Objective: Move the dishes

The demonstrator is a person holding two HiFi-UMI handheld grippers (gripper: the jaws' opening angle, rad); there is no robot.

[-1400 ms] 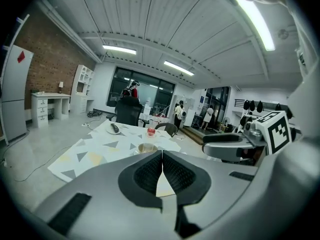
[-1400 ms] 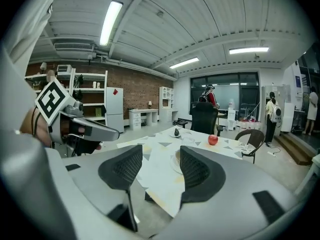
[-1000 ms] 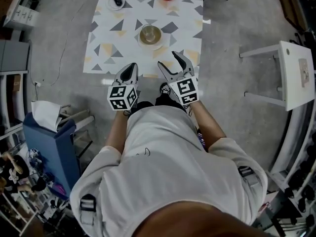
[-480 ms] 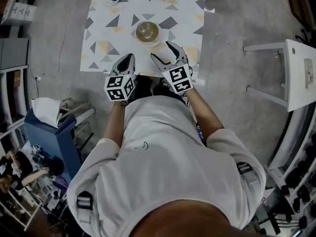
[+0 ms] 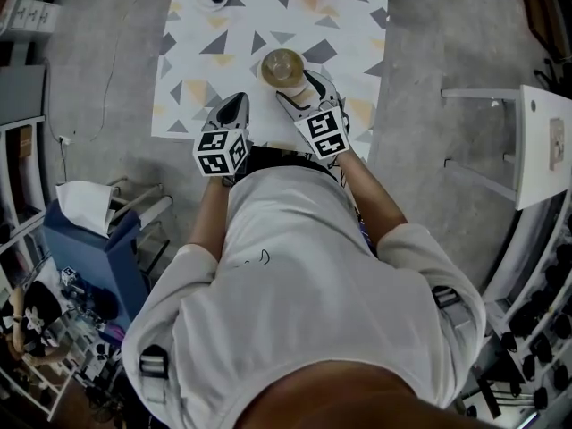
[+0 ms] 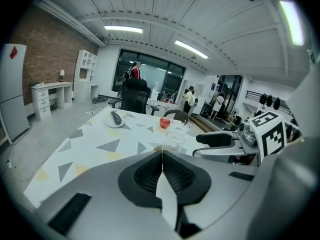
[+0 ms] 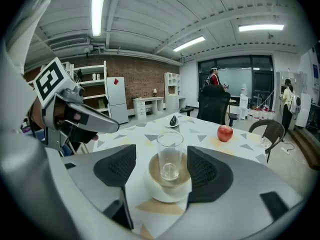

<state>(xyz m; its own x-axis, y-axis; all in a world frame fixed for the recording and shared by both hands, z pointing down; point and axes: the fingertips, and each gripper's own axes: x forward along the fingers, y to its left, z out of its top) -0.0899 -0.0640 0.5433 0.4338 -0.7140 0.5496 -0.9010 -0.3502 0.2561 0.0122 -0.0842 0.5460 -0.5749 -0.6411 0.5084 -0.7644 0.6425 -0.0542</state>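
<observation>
Between the fingers (image 7: 116, 172) of the right gripper (image 7: 161, 170), spread wide and just opened further, stands a glass (image 7: 169, 154) on a white dish (image 7: 167, 190). Beside it, the left gripper (image 6: 161, 160) has its fingers pressed together, empty. Both grippers have come forward over the triangle-patterned surface (image 5: 232, 25).

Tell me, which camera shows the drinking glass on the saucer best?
The right gripper view: the glass stands close and central, upright on its saucer. The head view shows it small, from above; the left gripper view shows it small and farther off.
</observation>
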